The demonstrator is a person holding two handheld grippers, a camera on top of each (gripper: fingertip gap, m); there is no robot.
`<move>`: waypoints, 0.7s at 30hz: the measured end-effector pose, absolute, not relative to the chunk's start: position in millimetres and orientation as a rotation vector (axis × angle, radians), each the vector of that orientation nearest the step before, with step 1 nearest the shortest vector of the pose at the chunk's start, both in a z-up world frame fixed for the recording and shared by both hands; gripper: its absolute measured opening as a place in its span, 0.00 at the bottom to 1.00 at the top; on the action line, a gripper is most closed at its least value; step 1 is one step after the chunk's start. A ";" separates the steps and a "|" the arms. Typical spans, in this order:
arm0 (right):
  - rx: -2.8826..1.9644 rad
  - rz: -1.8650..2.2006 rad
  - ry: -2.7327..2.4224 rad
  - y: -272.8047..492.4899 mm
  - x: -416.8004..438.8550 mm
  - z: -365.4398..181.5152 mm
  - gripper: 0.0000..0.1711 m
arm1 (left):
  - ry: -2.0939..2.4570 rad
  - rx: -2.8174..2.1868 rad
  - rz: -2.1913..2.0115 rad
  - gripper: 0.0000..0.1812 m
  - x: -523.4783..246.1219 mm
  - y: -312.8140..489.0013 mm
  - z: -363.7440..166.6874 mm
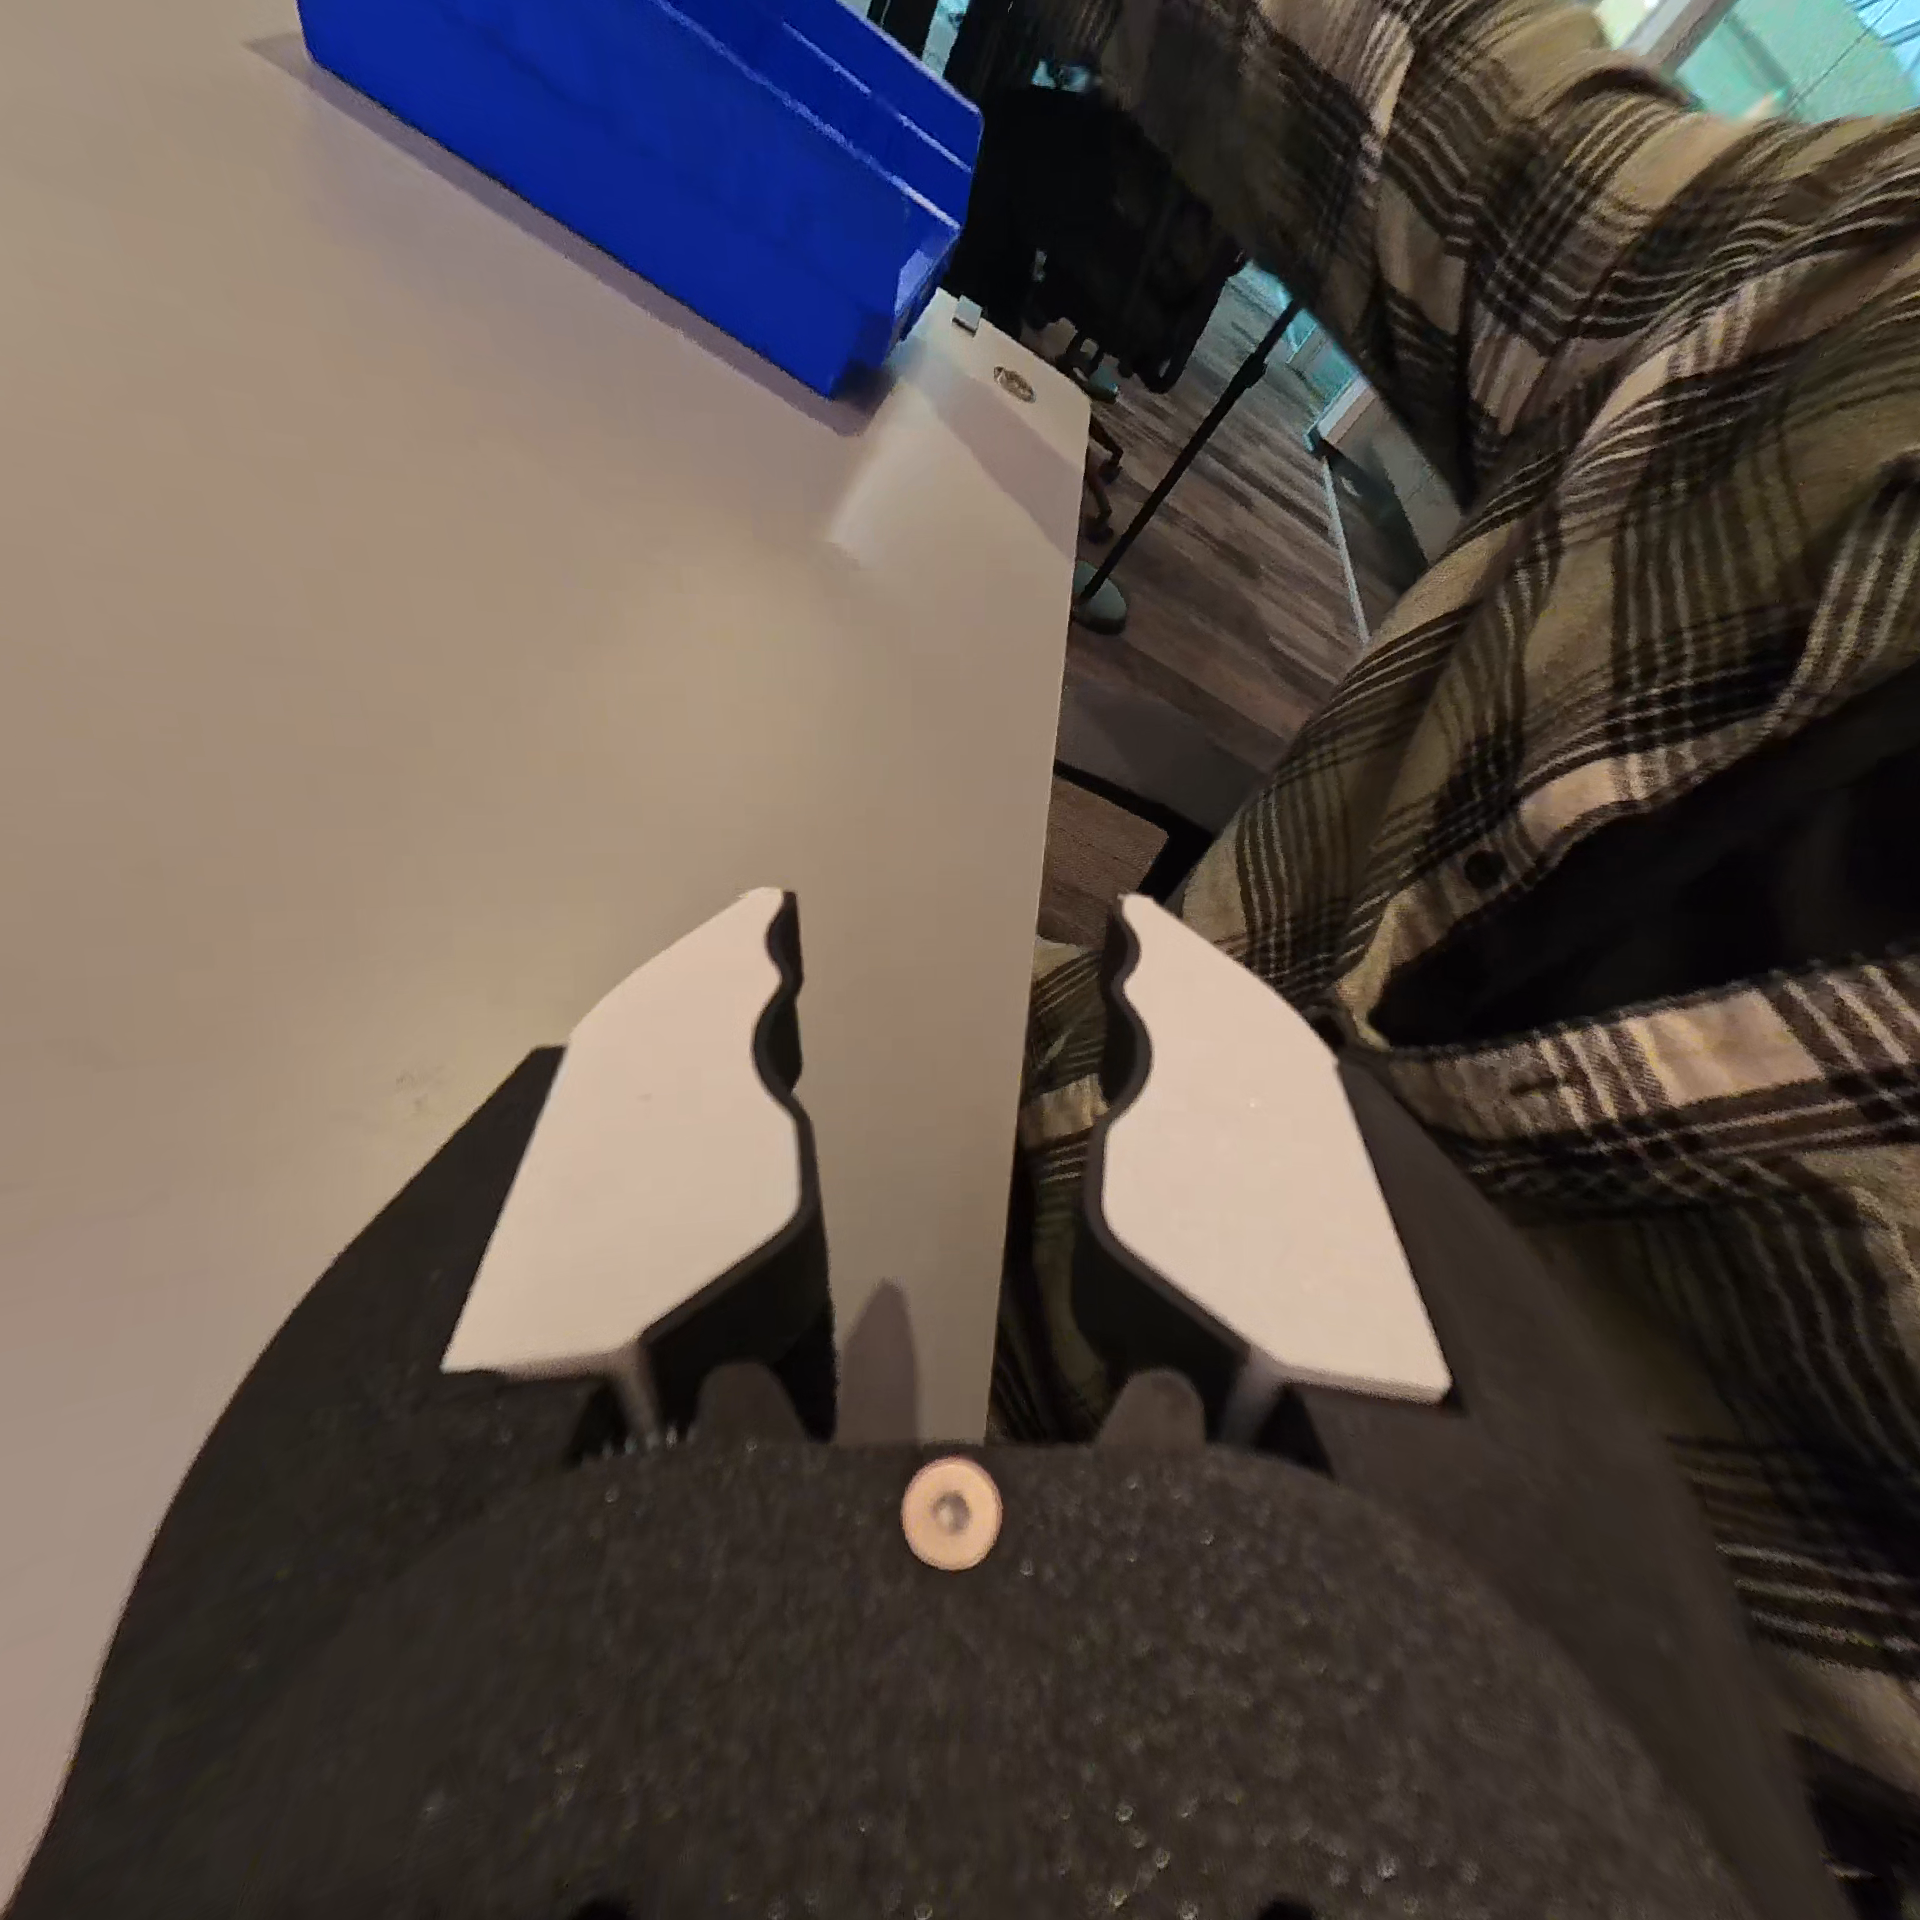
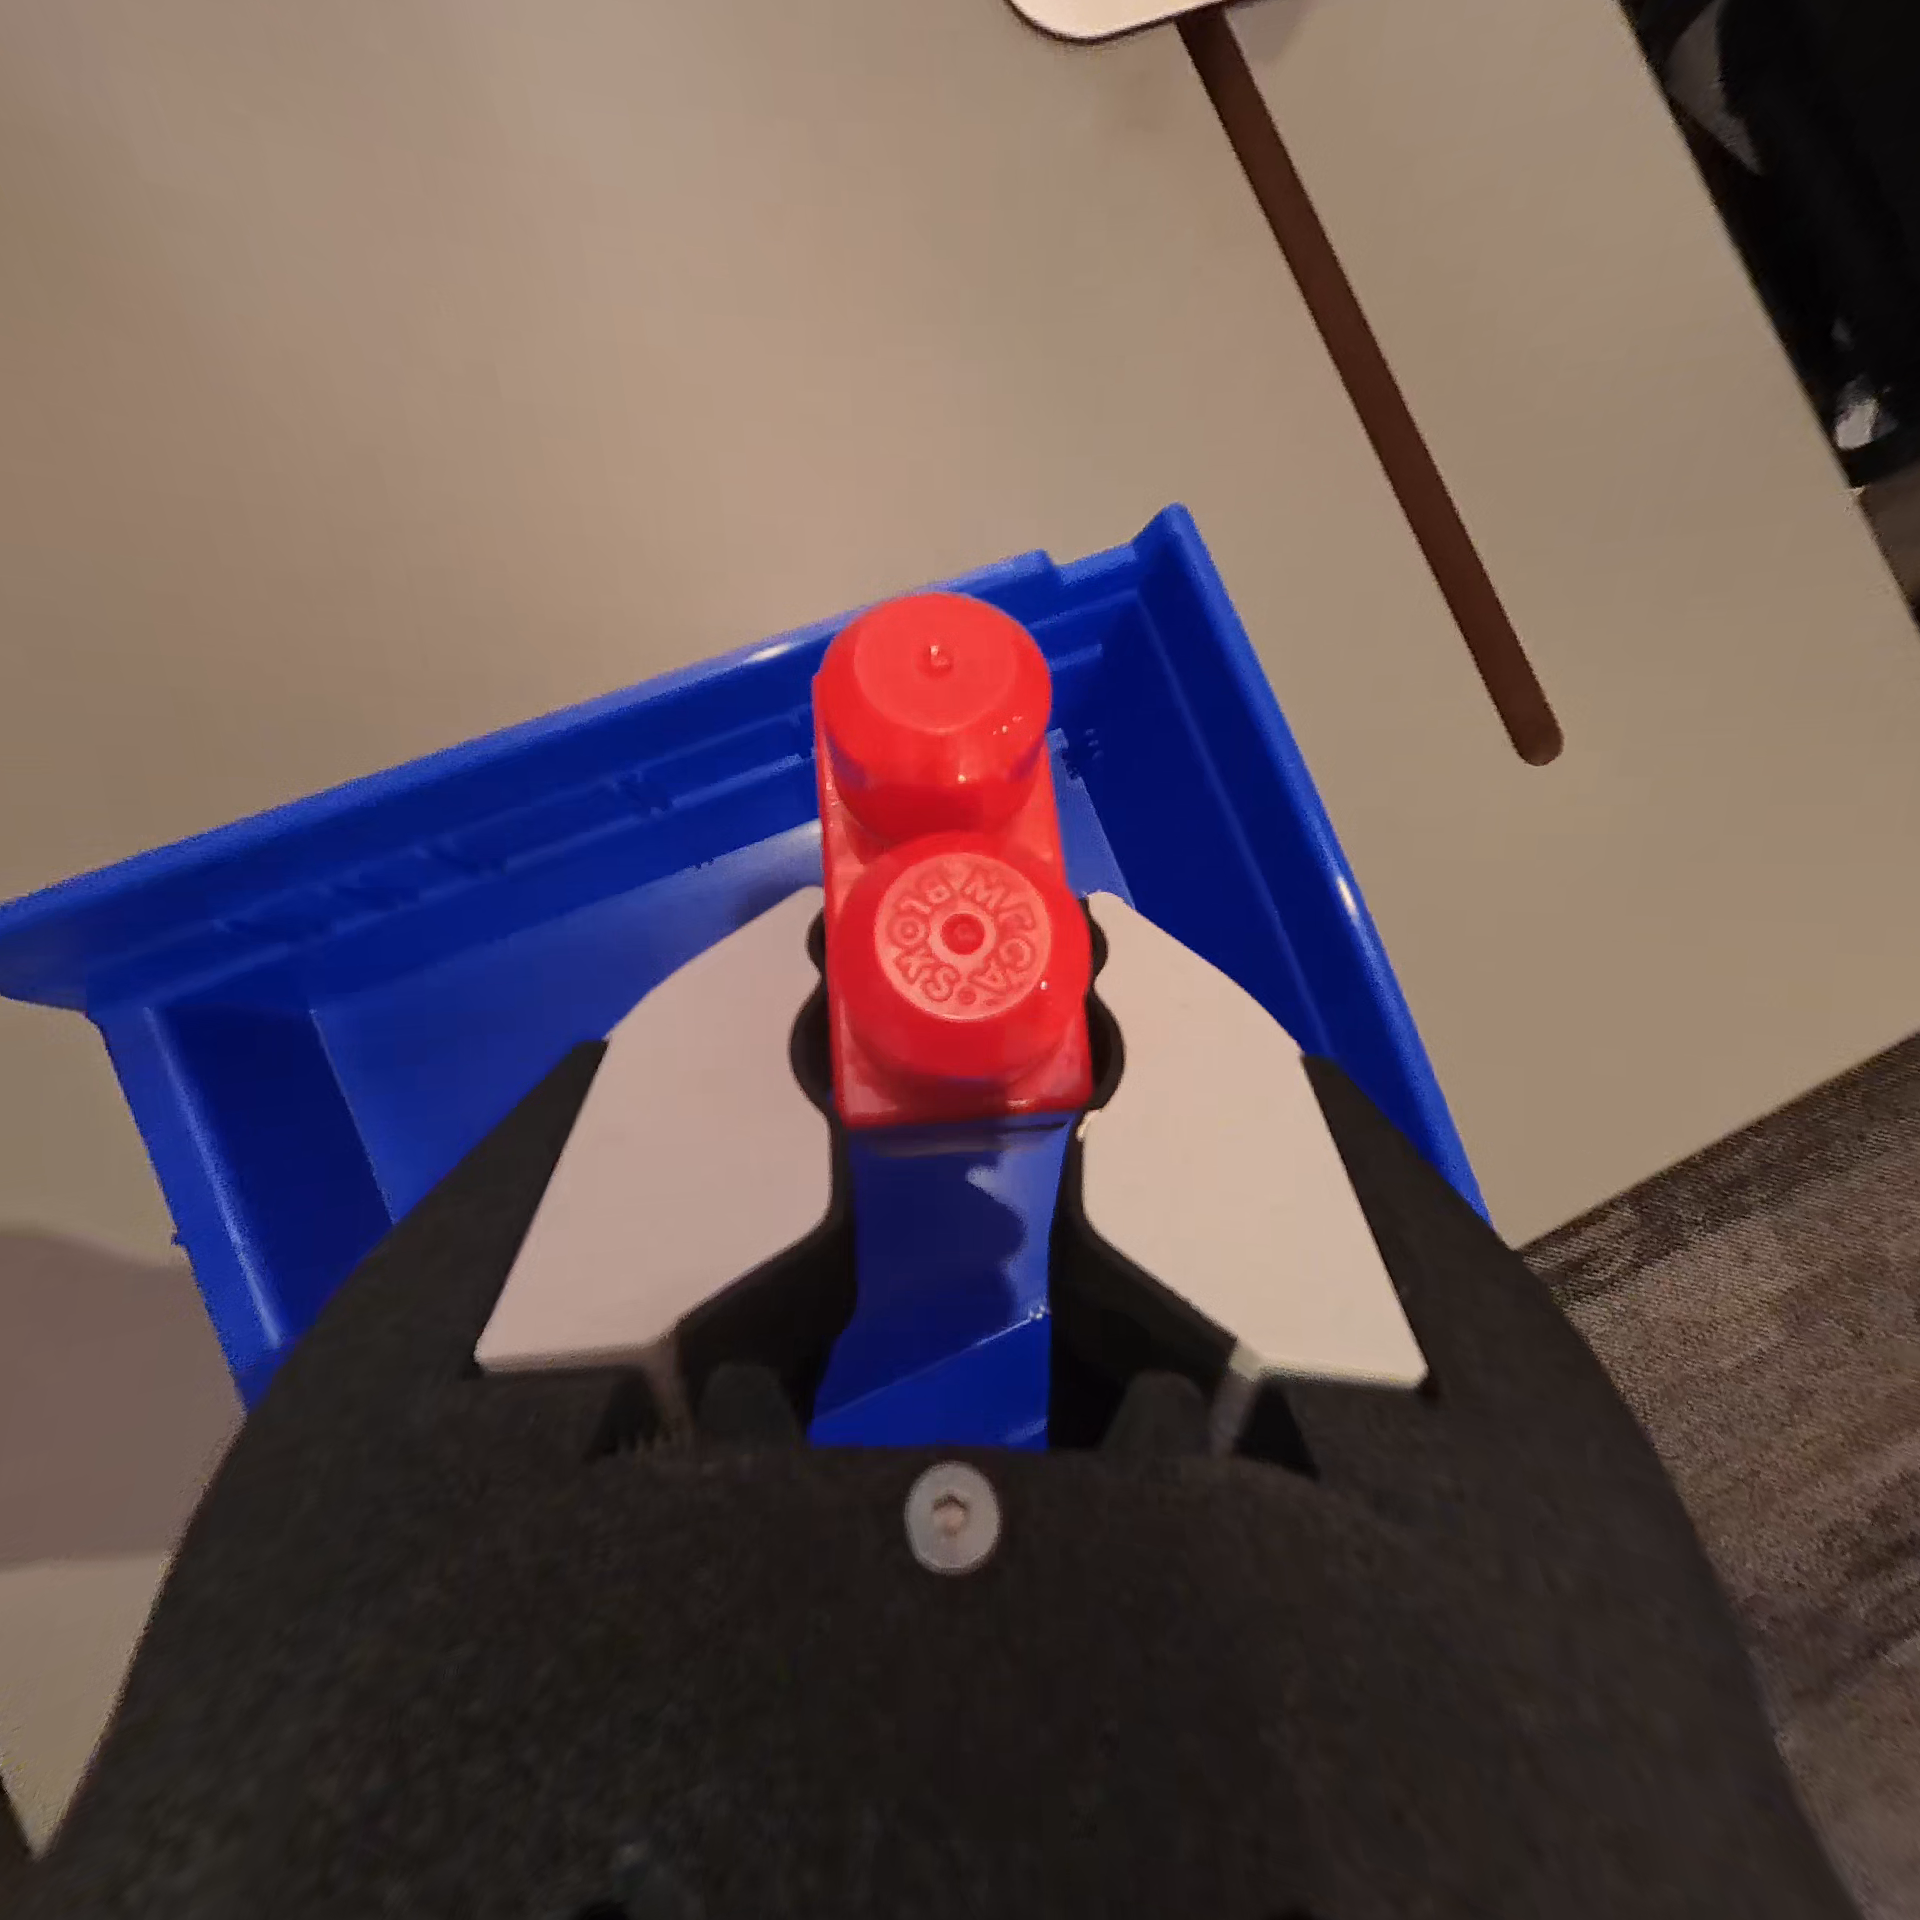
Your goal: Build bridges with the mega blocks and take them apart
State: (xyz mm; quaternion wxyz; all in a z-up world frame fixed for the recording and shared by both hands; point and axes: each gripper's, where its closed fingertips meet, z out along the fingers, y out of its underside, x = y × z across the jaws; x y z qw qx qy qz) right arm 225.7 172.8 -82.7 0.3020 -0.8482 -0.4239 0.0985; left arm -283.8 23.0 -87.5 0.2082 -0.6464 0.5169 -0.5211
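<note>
In the right wrist view my right gripper (image 2: 956,935) is shut on a red two-stud mega block (image 2: 951,883), held studs toward the camera over the inside of a blue bin (image 2: 436,862). The block sticks out past the fingertips toward the bin's far corner. In the left wrist view my left gripper (image 1: 956,914) is open and empty, held over the near edge of the grey table (image 1: 416,623). The blue bin also shows in the left wrist view (image 1: 665,156) at the far end of the table. No other blocks are in sight.
A person's plaid sleeve and shirt (image 1: 1558,623) fill the right of the left wrist view, beyond the table edge. A dark seam (image 2: 1361,384) runs across the tabletop past the bin. Carpet floor (image 2: 1714,1351) lies off the table's right edge.
</note>
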 end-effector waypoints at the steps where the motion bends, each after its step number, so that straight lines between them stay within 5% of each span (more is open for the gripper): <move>1: -2.251 0.272 -1.140 173.6 225.5 -87.9 0.25 | 1.430 -1.791 -1.447 0.31 -283.3 24.6 -84.2; 21: -2.260 0.391 -1.384 198.8 202.6 -139.2 0.25 | 1.337 -1.863 -1.430 0.32 -283.9 33.9 -79.0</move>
